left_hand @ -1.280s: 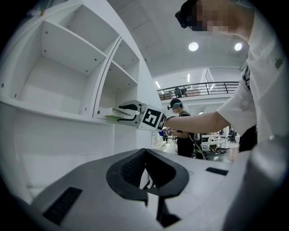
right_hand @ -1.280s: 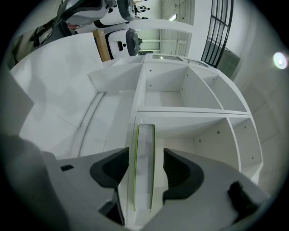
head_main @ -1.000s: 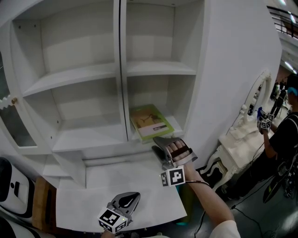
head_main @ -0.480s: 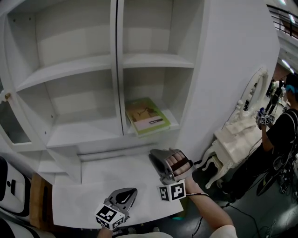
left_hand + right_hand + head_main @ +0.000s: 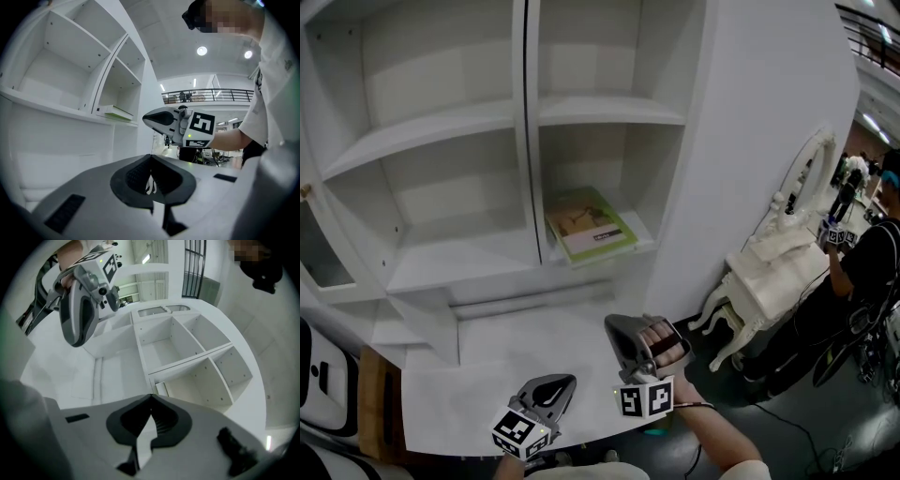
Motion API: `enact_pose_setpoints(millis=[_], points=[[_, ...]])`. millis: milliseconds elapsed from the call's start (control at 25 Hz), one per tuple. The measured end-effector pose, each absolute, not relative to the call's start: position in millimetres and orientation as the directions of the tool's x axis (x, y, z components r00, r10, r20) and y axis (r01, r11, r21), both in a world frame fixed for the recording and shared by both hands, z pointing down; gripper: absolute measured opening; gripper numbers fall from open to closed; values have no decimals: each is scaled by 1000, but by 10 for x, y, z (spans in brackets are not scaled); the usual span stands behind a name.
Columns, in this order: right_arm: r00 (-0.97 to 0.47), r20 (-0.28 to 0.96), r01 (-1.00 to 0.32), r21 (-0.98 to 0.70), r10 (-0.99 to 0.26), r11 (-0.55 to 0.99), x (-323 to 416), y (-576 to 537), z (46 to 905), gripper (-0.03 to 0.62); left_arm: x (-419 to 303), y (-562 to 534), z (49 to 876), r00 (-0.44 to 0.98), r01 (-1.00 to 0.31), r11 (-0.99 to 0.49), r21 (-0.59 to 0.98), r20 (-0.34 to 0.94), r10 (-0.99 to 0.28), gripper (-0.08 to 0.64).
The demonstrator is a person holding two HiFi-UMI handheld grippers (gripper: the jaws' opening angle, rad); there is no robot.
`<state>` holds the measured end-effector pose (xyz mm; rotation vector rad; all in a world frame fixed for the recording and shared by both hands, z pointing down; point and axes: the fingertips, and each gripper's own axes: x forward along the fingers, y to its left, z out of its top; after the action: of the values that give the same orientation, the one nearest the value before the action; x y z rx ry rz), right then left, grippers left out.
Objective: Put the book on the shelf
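Observation:
The green-edged book lies flat on the lower right shelf of the white cabinet, alone and touched by neither gripper; it shows again as a thin slab in the left gripper view. My right gripper hangs over the white desk top, well in front of the shelf. Its jaws have just been closing and now meet with nothing between them. My left gripper stays low at the desk's near edge, also shut and holding nothing.
An open cabinet door stands at the left. An ornate white piece of furniture stands to the right of the cabinet, and a person with grippers stands beyond it. A black and white object sits at the lower left.
My right gripper has drawn back from the shelf toward me and down, rolling a little, and its jaws have gone from wide open to shut. The book stays on the shelf. The left gripper has barely moved.

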<state>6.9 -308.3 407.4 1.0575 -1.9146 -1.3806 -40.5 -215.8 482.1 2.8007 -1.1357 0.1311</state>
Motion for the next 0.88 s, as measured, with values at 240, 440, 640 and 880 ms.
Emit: enact_pose_setpoints(millis=[240,440,640,880], points=[[-556,22,-507,783,-831,360,131,-2953,4071,12,-398,-2158,4824,716,-697,-713,77,117,-688,9],[-605,51,-662,523,-795,537,185,-2826,4157,12,-390,-2143,4836,717,-697,-713,82,107,-689,9],[-696,45,-664,340,-717,666,120,-2637,4295,12,-377,-2134,4869,716,-697,-712,84,113,-689,9],[-777,-4,-626,101,-629,773,32,-2323,4440,12,-323,-2078,4842,723,-691,-720,71,81,-686,9]])
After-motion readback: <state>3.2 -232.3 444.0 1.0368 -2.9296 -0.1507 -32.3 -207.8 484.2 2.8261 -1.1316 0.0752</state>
